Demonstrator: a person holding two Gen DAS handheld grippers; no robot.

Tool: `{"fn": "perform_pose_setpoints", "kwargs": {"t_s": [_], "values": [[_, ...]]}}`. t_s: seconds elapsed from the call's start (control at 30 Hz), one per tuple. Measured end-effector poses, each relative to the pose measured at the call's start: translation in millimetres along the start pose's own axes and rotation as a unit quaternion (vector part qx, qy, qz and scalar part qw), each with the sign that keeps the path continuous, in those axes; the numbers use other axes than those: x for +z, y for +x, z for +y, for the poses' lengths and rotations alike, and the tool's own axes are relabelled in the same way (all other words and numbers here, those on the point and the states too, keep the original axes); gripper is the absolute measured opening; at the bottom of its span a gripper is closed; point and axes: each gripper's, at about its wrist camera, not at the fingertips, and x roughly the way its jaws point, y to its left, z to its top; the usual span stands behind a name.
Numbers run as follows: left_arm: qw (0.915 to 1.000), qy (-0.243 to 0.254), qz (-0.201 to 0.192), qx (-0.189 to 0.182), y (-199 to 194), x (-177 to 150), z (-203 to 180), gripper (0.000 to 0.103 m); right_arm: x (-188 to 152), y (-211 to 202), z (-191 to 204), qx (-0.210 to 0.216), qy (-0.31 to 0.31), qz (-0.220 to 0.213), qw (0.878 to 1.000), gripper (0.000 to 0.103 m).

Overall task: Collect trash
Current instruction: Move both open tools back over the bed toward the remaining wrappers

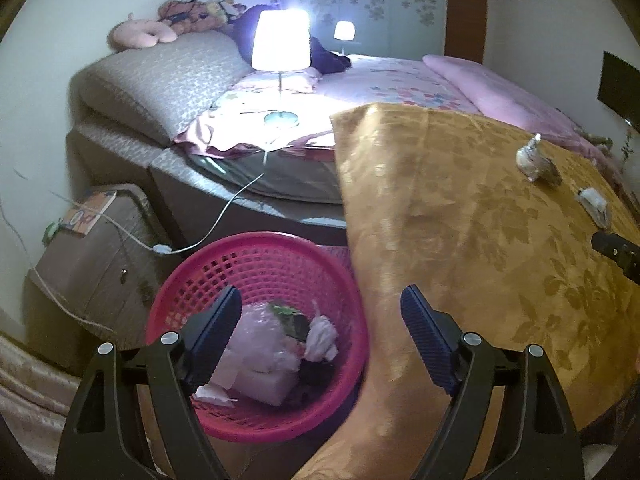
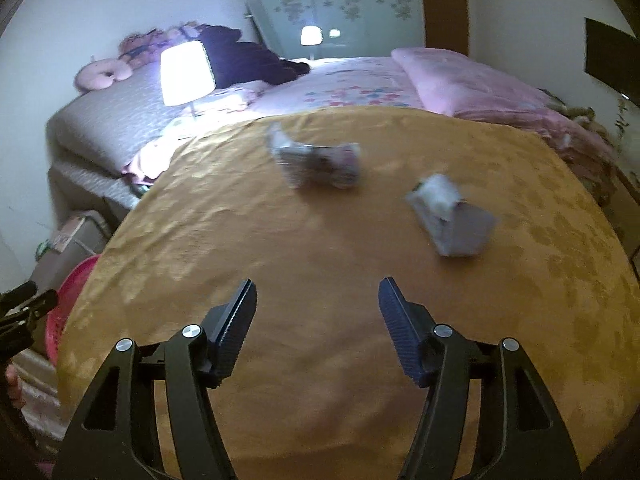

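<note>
A pink mesh basket [image 1: 256,256] stands on the floor beside a table with a gold cloth [image 1: 480,240]. It holds crumpled plastic and tissue trash [image 1: 280,344]. My left gripper [image 1: 320,320] is open and empty above the basket's rim. On the cloth lie a crumpled wrapper [image 2: 316,160] and a grey-white crumpled packet [image 2: 452,216]; both also show in the left wrist view, wrapper [image 1: 534,160] and packet [image 1: 596,202]. My right gripper [image 2: 316,304] is open and empty above the cloth [image 2: 280,240], short of both pieces. The basket's edge [image 2: 68,292] shows at the left.
A bed [image 1: 380,80] with pink bedding lies behind the table, with a lit lamp [image 1: 280,44] on it. A brown bedside cabinet [image 1: 100,256] with cables stands left of the basket. The right gripper's tip [image 1: 616,252] shows at the right edge.
</note>
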Motion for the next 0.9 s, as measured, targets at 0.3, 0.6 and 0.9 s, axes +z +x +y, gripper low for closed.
{"fn": "perform_pose_setpoints", "kwargs": {"t_s": [0.3, 0.6, 0.9], "values": [[0.999, 0.034, -0.002, -0.03, 2, 10, -35, 0.079, -6, -5, -45, -0.041, 0.028, 0.0, 0.999, 0.062], [0.9949, 0.071, 0.0, -0.071, 7, 23, -84, 0.079, -7, 0, -81, -0.063, 0.054, 0.009, 0.997, 0.062], [0.9915, 0.086, 0.004, -0.097, 16, 35, -121, 0.079, 21, 16, -83, -0.043, 0.04, 0.005, 0.998, 0.062]]}}
